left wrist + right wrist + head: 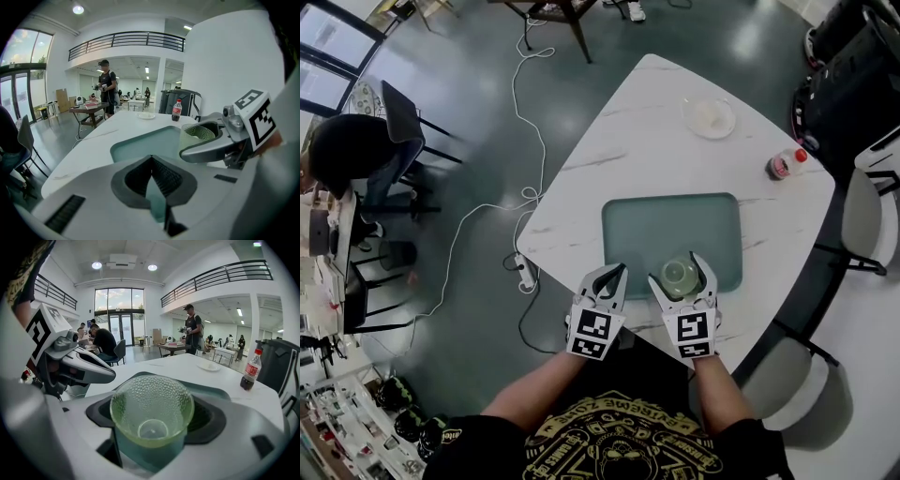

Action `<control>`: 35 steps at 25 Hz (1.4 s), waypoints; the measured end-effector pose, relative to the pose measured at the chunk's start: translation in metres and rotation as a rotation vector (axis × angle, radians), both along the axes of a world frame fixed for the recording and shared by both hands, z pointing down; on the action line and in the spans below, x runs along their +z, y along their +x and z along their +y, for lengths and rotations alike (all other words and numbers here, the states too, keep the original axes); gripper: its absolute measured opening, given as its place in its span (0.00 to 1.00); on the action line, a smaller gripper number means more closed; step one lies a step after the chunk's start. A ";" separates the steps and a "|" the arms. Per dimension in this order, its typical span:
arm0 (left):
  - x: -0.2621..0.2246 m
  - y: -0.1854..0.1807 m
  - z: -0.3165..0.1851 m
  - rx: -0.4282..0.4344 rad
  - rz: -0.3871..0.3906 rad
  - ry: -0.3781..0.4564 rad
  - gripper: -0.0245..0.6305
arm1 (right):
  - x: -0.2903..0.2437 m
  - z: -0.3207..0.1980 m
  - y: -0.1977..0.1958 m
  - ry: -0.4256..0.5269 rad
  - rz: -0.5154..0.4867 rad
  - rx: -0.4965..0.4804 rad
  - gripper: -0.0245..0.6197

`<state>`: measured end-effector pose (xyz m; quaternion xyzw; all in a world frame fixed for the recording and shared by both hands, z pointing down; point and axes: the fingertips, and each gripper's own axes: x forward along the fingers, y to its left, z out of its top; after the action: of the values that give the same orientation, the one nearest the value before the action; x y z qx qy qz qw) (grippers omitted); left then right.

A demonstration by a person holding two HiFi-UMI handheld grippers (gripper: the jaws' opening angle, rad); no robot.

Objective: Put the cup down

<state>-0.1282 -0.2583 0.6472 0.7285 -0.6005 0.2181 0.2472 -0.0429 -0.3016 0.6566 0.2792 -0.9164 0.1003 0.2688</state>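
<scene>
Green-tinted dimpled glass cup (151, 417) stands upright between the jaws of the right tool (680, 272), which are clamped on its sides. Its mouth faces up and it is empty. Under that tool lies a teal rectangular tray (670, 225), and the cup is over the tray's near edge. No view settles whether its base touches the tray.

Just left of the right tool, the left tool (151, 159) has its jaws together at the tips, gripping nothing. Only tray shows through the gap behind them. Far ahead of both tools, on the white marble-look worktop (647, 131), stand a clear glass dish (710, 117) and a small dark bottle with a red cap (783, 166), well apart from the cup.

The main risk looks like letting go too soon. If the jaws part while the base is off the tray, the glass would drop and could tip or chip. So close to the tray's edge, a base landing half on it would likely rock. A jaw that drags on the dimpled wall as it backs off could pull the cup over.

The right gripper view looks down into the cup and shows a pad on each side, but hides the base. The left gripper view gives the cup's side, with a jaw across its lower wall. Only the head view shows where it sits over the tray.
</scene>
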 end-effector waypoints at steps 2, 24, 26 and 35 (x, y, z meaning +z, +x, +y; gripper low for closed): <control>0.002 0.000 0.000 -0.001 0.001 -0.005 0.05 | 0.002 0.000 -0.001 -0.005 -0.002 -0.001 0.65; 0.007 0.001 0.000 0.001 0.005 -0.020 0.05 | 0.014 0.004 -0.006 -0.004 -0.011 -0.020 0.66; 0.007 0.000 0.001 0.002 0.004 -0.022 0.05 | 0.014 0.004 -0.006 -0.003 -0.011 -0.019 0.66; 0.009 0.000 0.002 0.002 0.014 -0.024 0.05 | 0.015 0.005 -0.006 0.000 -0.009 -0.004 0.66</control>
<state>-0.1285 -0.2566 0.6566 0.7274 -0.5956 0.2203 0.2600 -0.0490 -0.2969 0.6721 0.2770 -0.9180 0.1012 0.2650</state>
